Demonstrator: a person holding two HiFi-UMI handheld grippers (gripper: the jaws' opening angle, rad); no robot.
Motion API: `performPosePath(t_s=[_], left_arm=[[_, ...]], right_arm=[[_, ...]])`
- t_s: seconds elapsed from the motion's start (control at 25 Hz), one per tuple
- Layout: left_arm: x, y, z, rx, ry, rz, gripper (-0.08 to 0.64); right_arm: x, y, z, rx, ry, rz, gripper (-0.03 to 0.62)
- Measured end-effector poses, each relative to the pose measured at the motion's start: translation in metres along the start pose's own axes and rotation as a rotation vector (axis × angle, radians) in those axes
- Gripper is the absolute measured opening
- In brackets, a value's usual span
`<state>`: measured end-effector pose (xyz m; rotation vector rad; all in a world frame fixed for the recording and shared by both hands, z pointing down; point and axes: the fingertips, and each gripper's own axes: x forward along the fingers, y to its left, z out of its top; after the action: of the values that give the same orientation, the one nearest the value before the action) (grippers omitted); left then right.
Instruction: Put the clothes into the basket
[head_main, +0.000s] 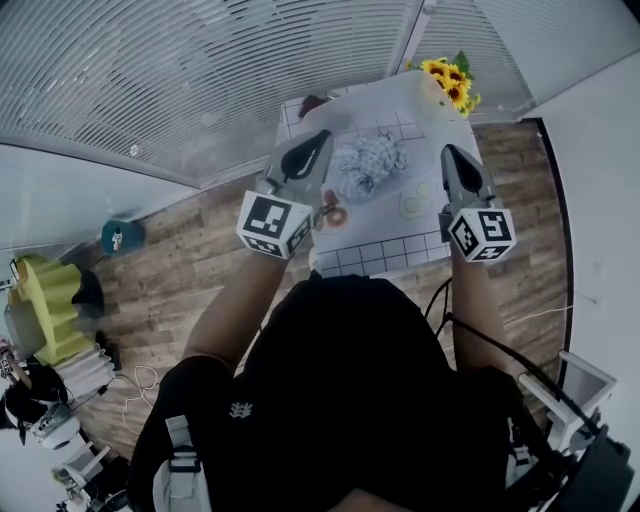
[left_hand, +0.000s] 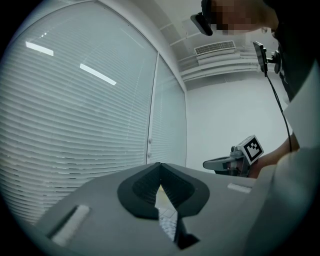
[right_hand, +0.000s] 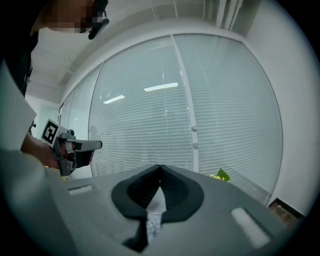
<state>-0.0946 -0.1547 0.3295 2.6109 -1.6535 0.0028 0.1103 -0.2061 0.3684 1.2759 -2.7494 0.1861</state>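
Two grippers are held above a table with a gridded white top, seen from the head view. Left: the left gripper, its marker cube nearest the person, points away from the body. In its own view the dark pads meet at their tips, so the jaws are together with nothing between them. Only a sliver of the gridded top shows through the gap below the tips. Centre: the clothes, a crumpled blue-and-white patterned heap, lie on the table just right of the left jaws and left of the right jaws, below both and gripped by neither. Right: the right gripper points the same way. In its own view its jaws are likewise closed tip to tip and empty. Far right: sunflowers stand at the table's far corner, beyond the right jaws and slightly to their right. Background: slatted blinds fill the space ahead of both pairs of jaws.
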Motion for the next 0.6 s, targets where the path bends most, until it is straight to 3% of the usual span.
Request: performPosePath(t_s=[0.6], left_arm=[[0.003,-0.017,-0.015,0.019,0.022,-0.034,0.006]], right_arm=[[-0.006,-0.002,-0.015,0.004,0.019,-0.001,0.002]])
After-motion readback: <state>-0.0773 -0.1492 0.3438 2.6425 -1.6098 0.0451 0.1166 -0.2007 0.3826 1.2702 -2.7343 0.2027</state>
